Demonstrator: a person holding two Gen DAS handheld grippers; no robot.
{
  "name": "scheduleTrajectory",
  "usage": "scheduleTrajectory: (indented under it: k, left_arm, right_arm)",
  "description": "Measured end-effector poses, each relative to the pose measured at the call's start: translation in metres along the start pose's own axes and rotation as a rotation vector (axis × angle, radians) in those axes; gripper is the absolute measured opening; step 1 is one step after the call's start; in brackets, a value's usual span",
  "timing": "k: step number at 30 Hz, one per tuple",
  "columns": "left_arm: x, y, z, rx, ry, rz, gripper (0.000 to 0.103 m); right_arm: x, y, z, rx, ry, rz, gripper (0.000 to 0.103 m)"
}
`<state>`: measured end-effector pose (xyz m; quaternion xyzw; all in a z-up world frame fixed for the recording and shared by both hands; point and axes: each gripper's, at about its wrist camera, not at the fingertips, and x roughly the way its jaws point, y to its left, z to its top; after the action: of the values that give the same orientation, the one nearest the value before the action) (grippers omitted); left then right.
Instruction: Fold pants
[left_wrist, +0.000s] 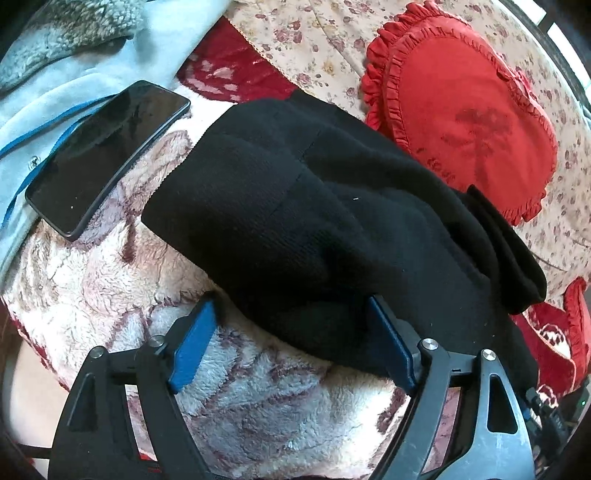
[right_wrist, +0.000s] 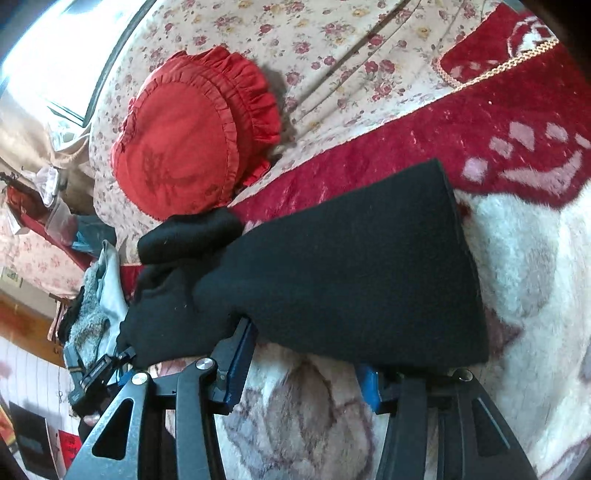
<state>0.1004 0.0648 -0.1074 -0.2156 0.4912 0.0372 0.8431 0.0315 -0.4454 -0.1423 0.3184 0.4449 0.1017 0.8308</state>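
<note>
Black knit pants (left_wrist: 295, 221) lie folded into a thick, layered bundle on a plush cream-and-red blanket (left_wrist: 110, 288) (the pile is deep and patterned with faded reddish motifs). In the left wrist view the fabric shows a fine ribbed weave, one straight seam line across the upper layer, and a rounded, rolled end toward the right edge of the blanket, where a narrower cuff-like piece sticks out. In the right wrist view the same pants (right_wrist: 351, 266) show a flat, straight-edged end toward the red border of the blanket and a bunched end at the left.

The left gripper (left_wrist: 291, 343) has its blue-padded fingers spread wide, the near edge of the bundle lying between them; one pad touches the cloth, the other stands apart from it. The right gripper (right_wrist: 303, 365) is likewise spread wide, its fingertips tucked under the near edge of the pants.

Beyond the bundle sits a red heart-shaped ruffled cushion (left_wrist: 465, 110) on a floral sheet (left_wrist: 303, 40). A dark phone (left_wrist: 107, 155) rests at the blanket's left edge, partly on a pale blue fleece garment (left_wrist: 48, 110).
</note>
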Motion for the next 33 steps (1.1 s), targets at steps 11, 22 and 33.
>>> scheduleTrajectory:
  k: [11, 22, 33]
  left_arm:
    - [0.002, -0.006, 0.012, -0.047, 0.019, -0.043, 0.048]
    - [-0.036, -0.002, 0.015, -0.056, -0.032, -0.144, 0.009]
    - [-0.058, 0.011, -0.015, 0.004, 0.002, -0.127, 0.009]
  right_arm:
    - [0.019, 0.006, 0.020, -0.033, -0.009, 0.038, 0.029]
    - [-0.016, 0.038, 0.010, -0.125, -0.094, 0.047, 0.005]
    - [-0.052, 0.033, -0.026, -0.154, -0.049, 0.034, 0.005]
